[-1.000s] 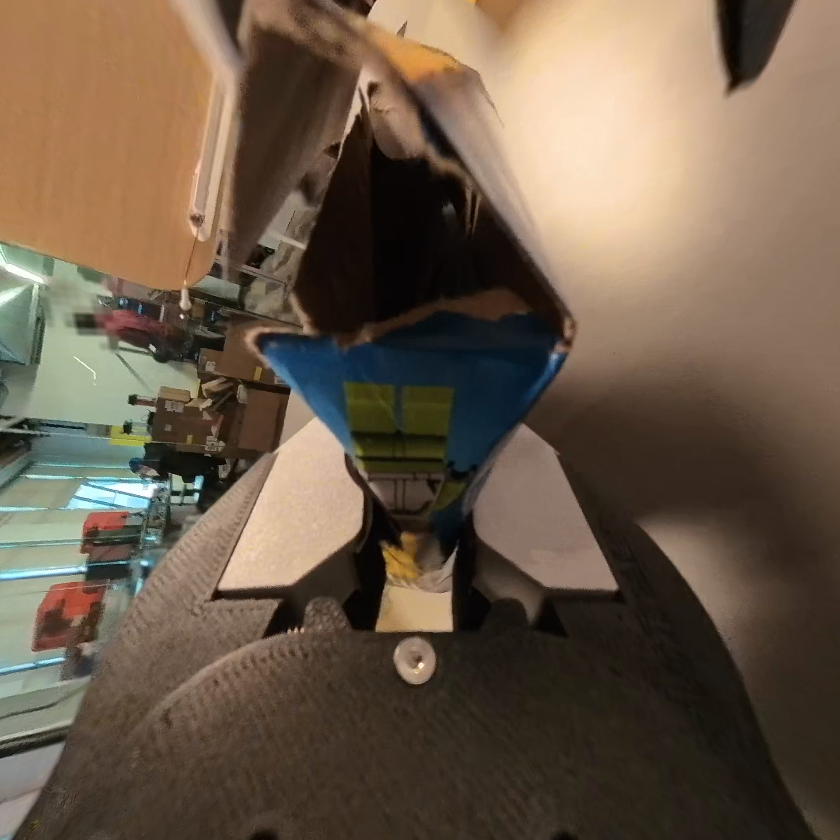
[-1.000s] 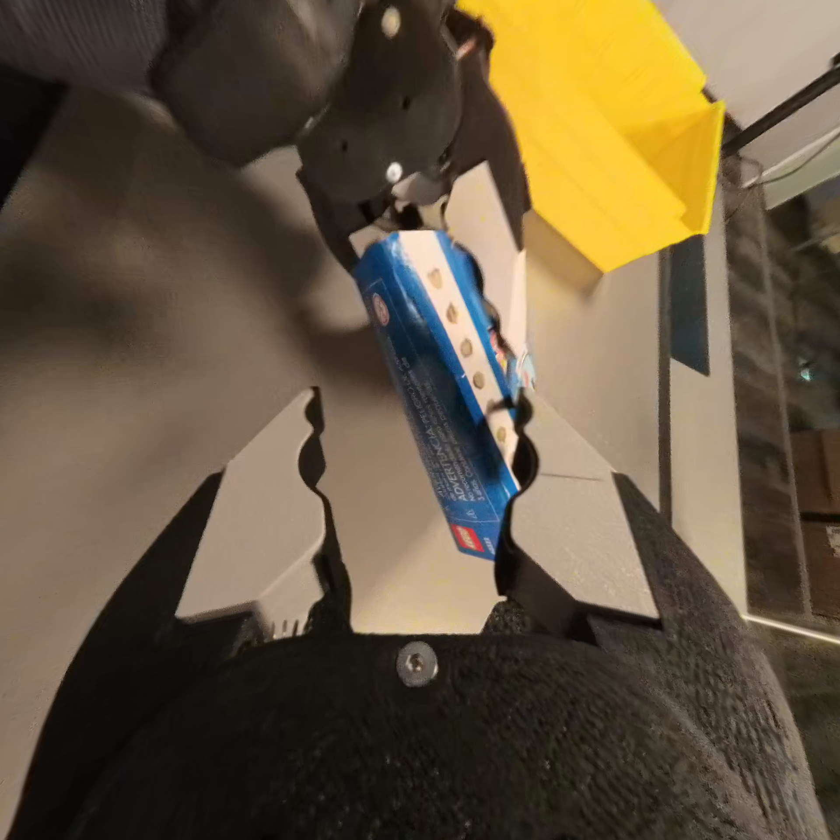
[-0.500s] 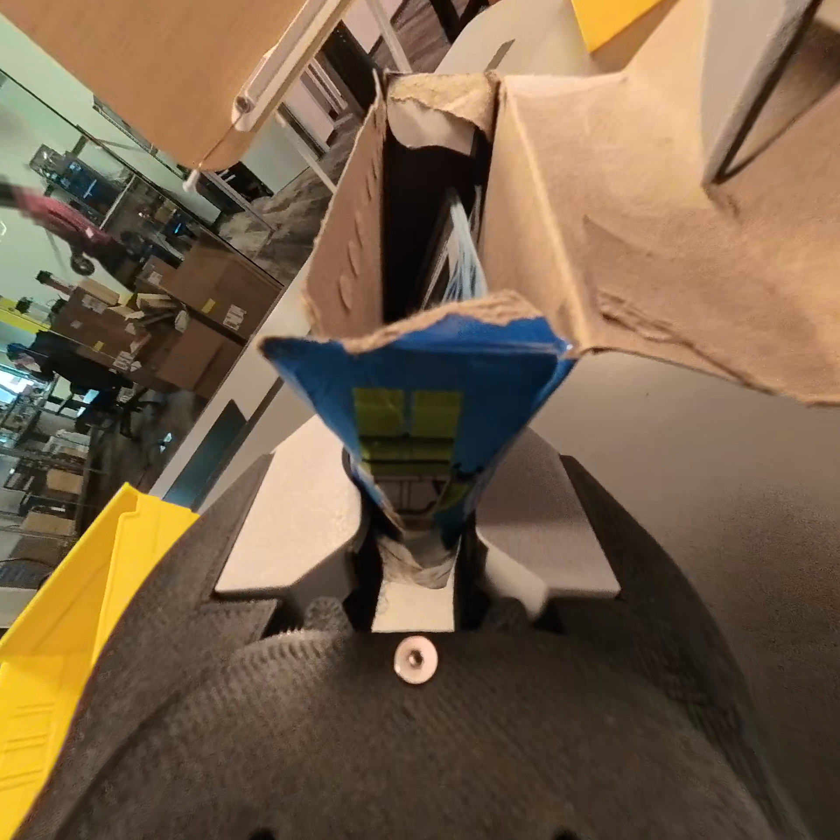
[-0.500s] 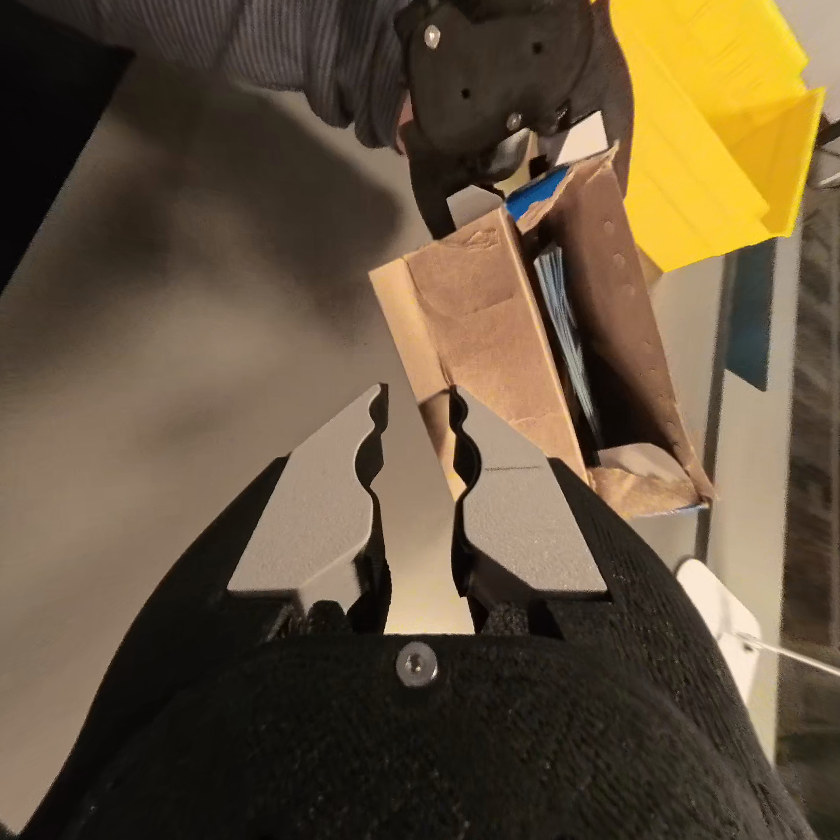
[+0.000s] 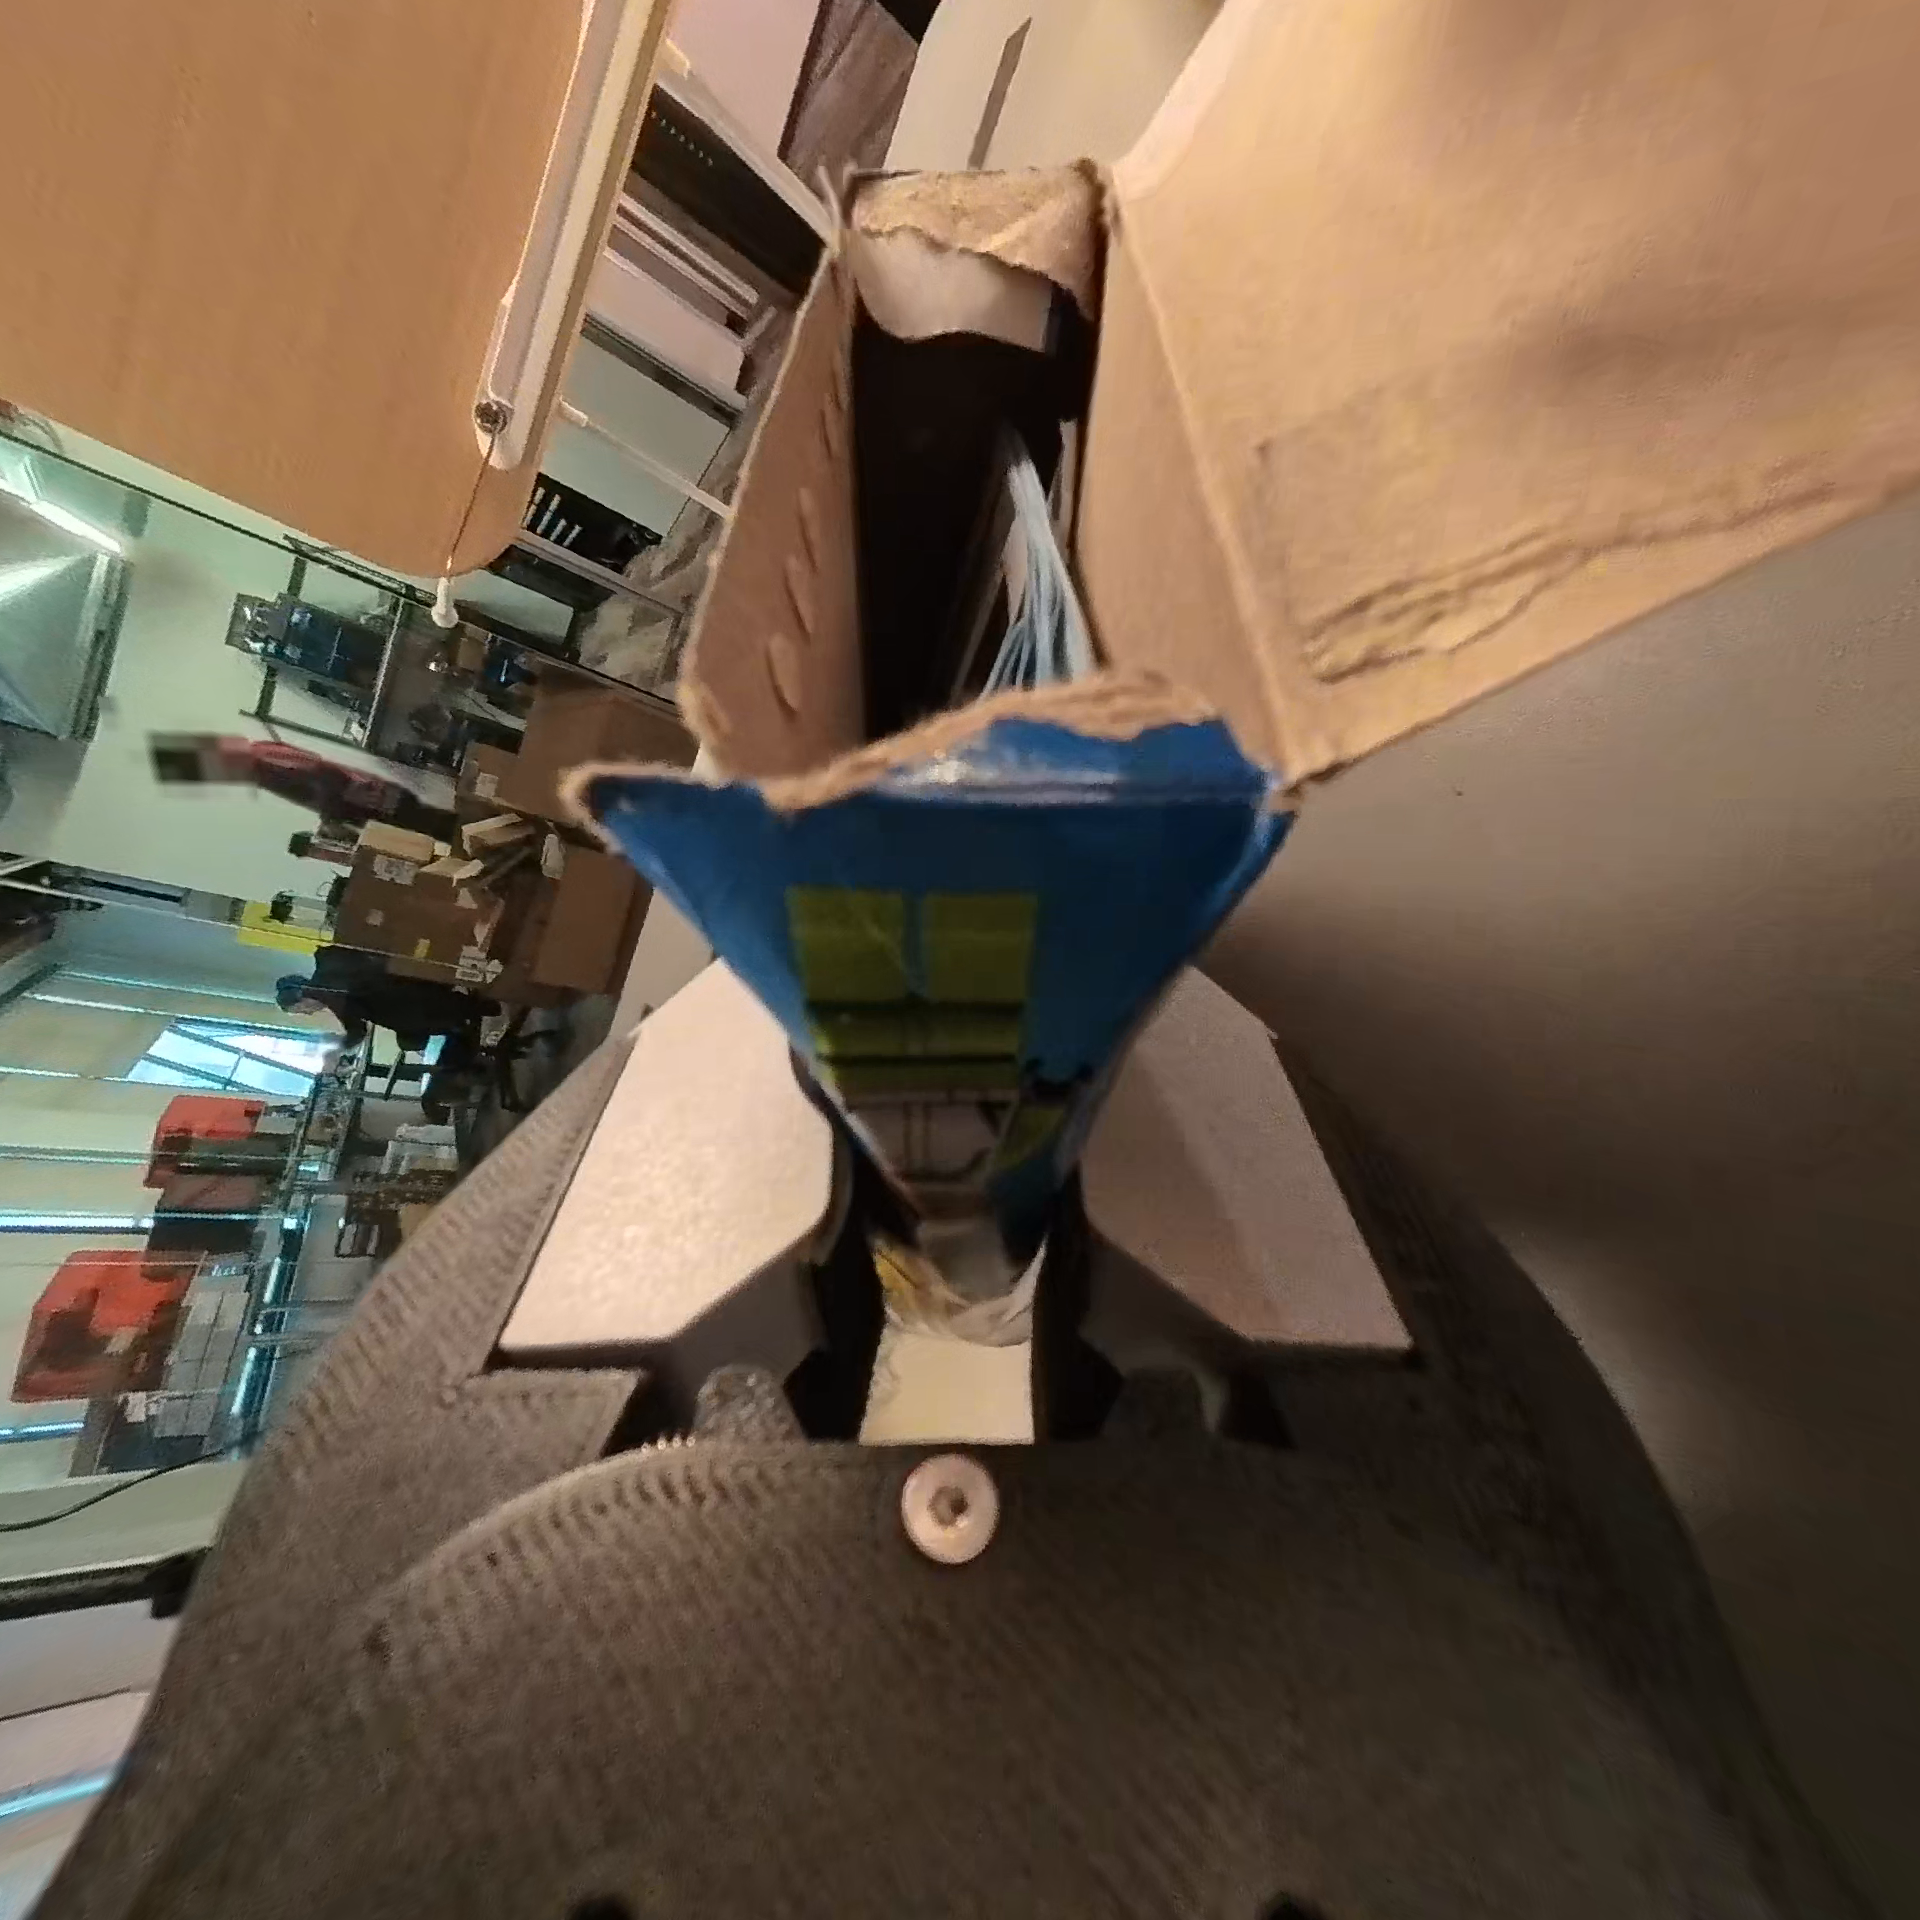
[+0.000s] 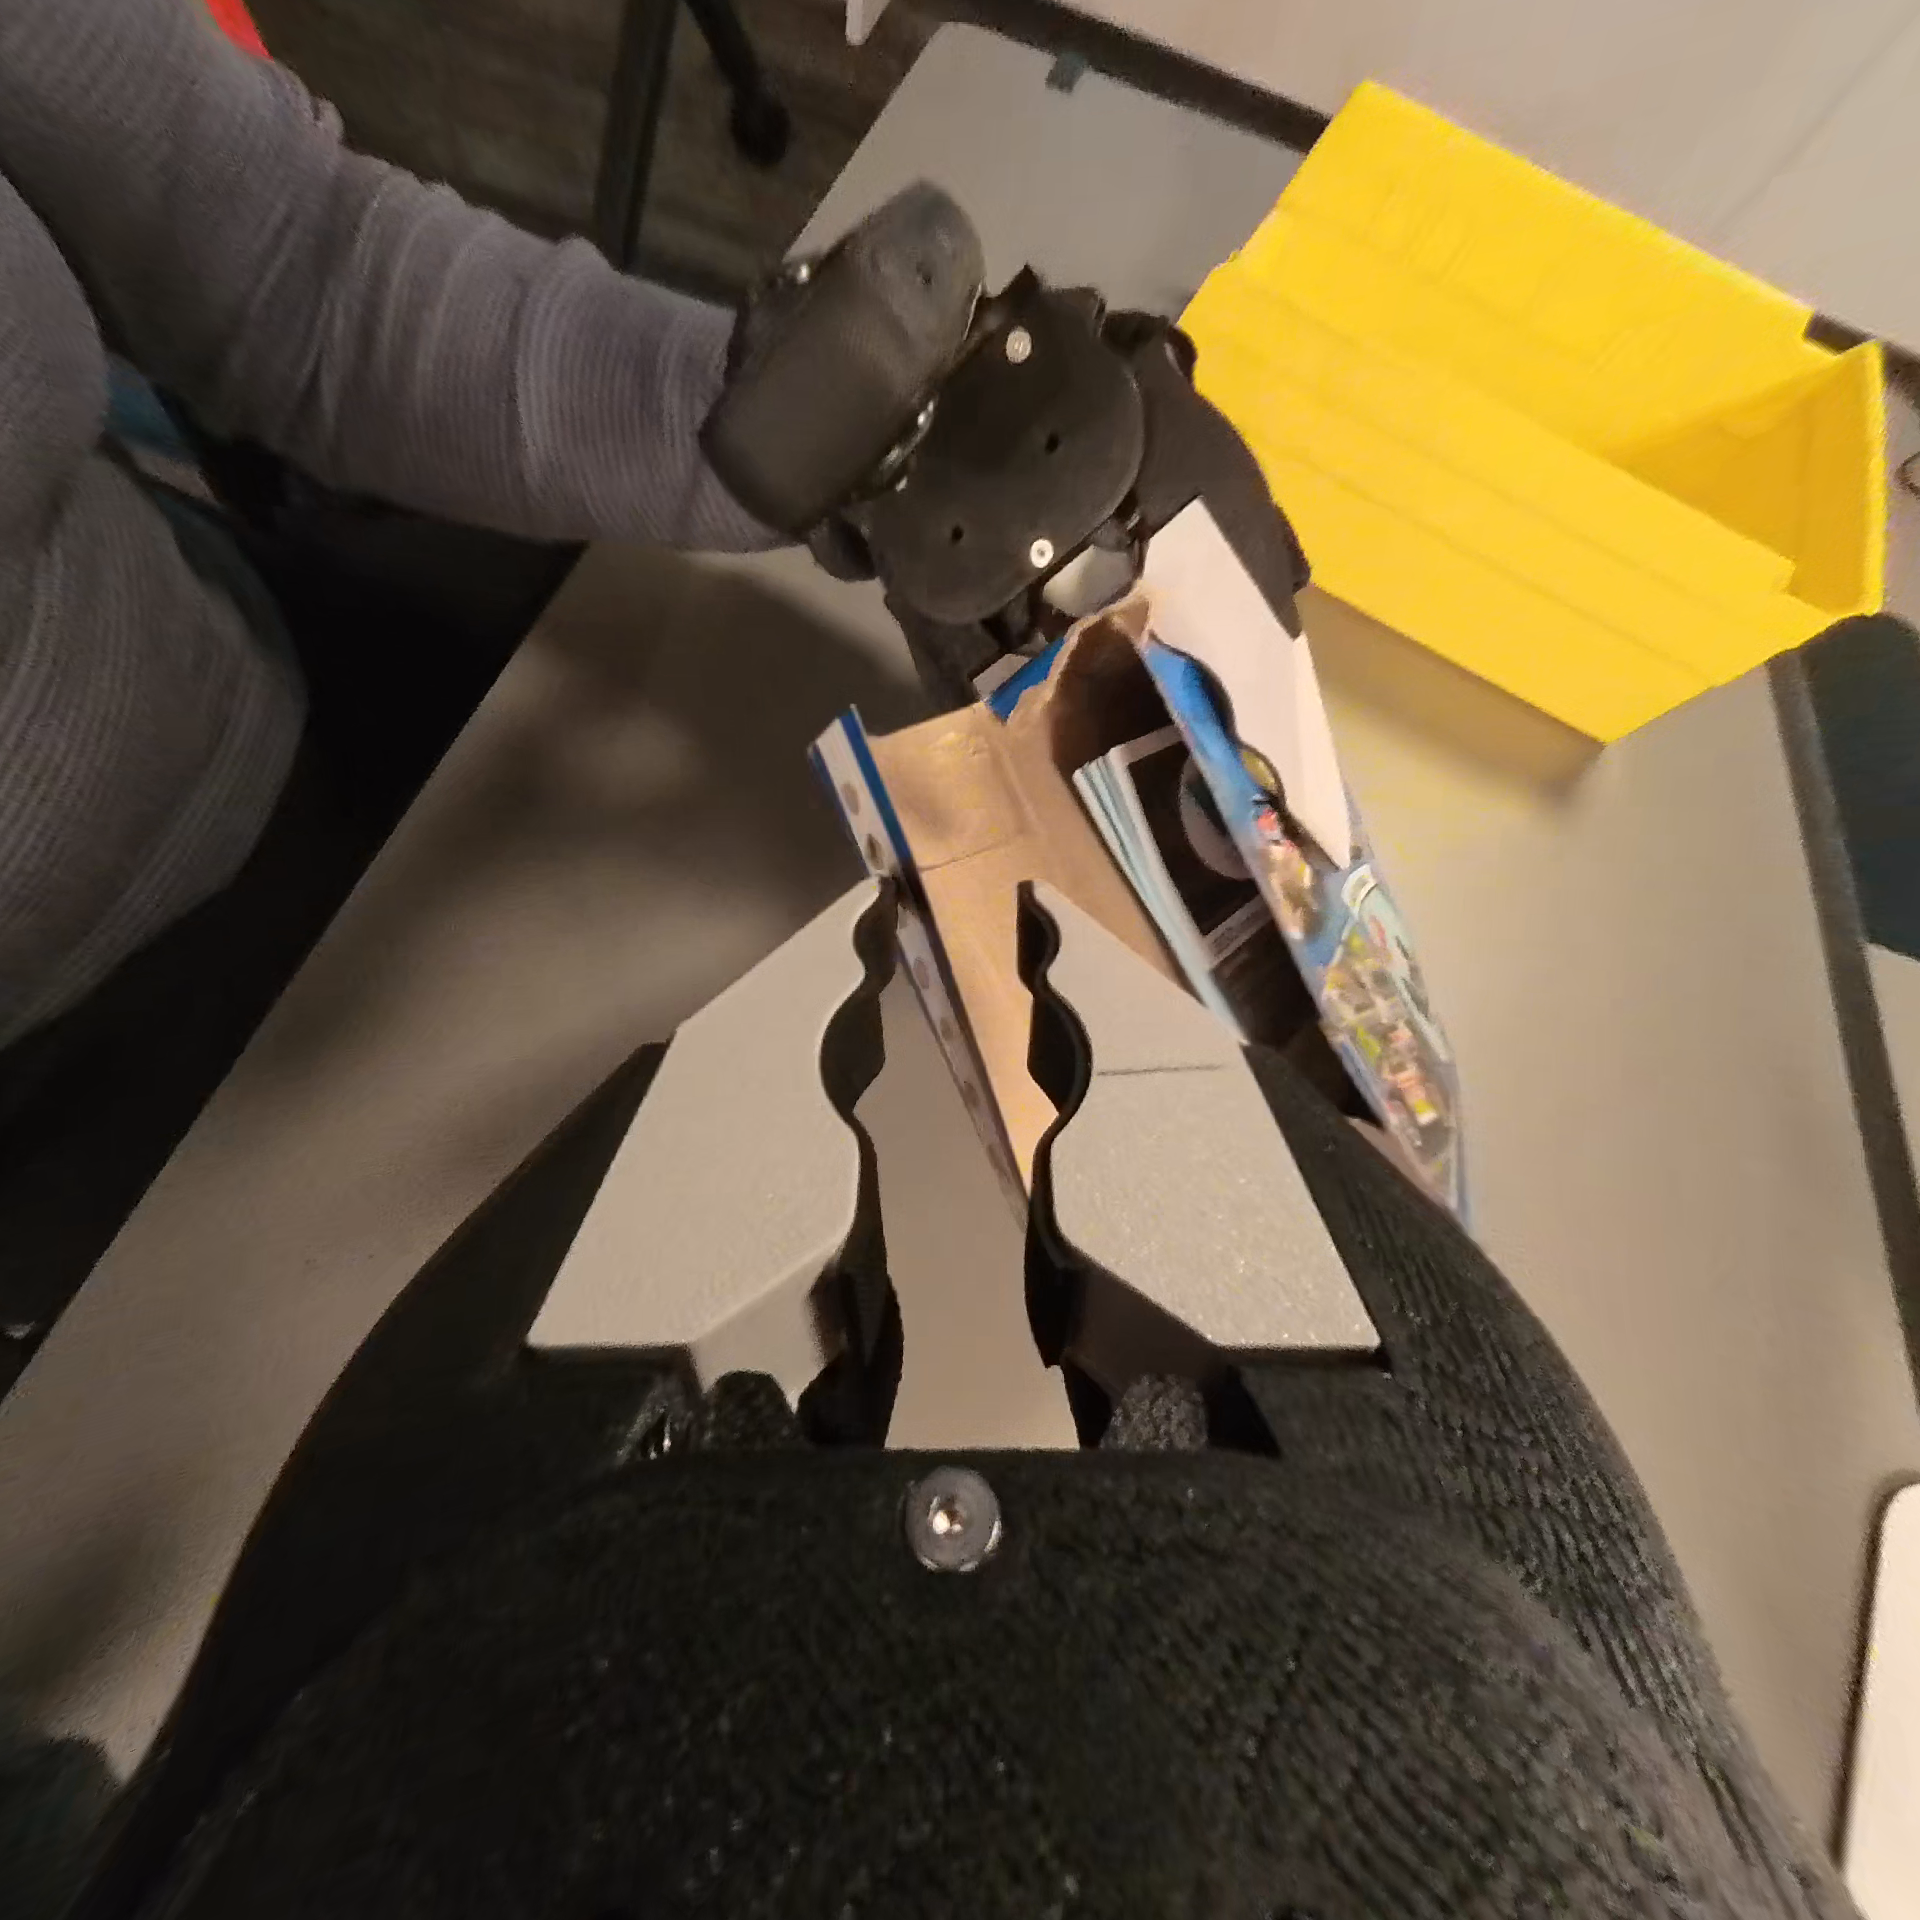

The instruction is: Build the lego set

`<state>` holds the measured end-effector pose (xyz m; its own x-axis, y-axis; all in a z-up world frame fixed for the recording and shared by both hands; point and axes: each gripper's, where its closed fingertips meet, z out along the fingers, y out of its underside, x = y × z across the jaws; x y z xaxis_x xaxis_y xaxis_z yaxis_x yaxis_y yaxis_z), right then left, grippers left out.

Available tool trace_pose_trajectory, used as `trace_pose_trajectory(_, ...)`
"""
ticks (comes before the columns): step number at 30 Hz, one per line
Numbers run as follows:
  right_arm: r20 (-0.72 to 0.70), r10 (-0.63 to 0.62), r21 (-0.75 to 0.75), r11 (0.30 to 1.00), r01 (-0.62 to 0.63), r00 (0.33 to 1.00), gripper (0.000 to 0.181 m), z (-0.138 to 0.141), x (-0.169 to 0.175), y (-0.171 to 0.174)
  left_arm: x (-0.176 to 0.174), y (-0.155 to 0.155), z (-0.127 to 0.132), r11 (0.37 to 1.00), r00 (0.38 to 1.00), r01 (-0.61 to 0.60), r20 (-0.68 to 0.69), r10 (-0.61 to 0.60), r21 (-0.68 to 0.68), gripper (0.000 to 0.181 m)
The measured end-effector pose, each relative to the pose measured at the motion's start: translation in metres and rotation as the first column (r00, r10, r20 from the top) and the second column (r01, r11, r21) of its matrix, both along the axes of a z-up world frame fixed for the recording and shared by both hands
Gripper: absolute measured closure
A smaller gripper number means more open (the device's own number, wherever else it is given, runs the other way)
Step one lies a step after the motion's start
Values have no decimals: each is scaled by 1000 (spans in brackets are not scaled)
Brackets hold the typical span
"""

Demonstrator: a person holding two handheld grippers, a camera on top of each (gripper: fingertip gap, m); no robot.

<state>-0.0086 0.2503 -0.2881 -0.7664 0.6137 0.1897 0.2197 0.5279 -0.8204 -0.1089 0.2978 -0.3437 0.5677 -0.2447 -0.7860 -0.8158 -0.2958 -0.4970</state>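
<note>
Printed blue box [image 6: 1340,925] torn open; both tongs grip it.

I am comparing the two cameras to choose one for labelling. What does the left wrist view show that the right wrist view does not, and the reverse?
Only the left wrist view: the blue torn end flap of the box pinched in the left claw, a light wooden panel, and brown cartons in the room behind.

Only the right wrist view: the yellow plastic bin, a grey ribbed sleeve, and the right claw closing on the brown opened flap.

Both: the blue cardboard lego box, torn open, with a white-and-blue booklet inside.
</note>
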Motion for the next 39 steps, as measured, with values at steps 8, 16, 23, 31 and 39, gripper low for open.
trace_pose_trajectory(8, -138, 27, -308, 949, -69, 990, 176, 51, 8, 3, 1, -1, -3, 1000, 992, 28, -119, -30, -14, 148)
trace_pose_trajectory(16, -308, -77, 312, 933, 178, 948, 181, -3, -39, 24, -4, 0, 0, 1000, 1000, -5, -21, 5, -1, 146)
trace_pose_trajectory(23, -274, -93, 322, 929, 183, 957, 168, -8, -44, 18, -7, 2, 2, 1000, 1000, -22, 17, 22, -19, 146)
trace_pose_trajectory(31, -200, -165, 255, 943, 214, 966, 168, -10, -49, 14, -1, 4, 5, 997, 999, -38, -21, 37, -73, 144)
trace_pose_trajectory(39, -176, -189, 263, 937, 231, 966, 167, -13, -49, 13, 5, 4, 6, 992, 998, -43, -47, 38, -119, 142)
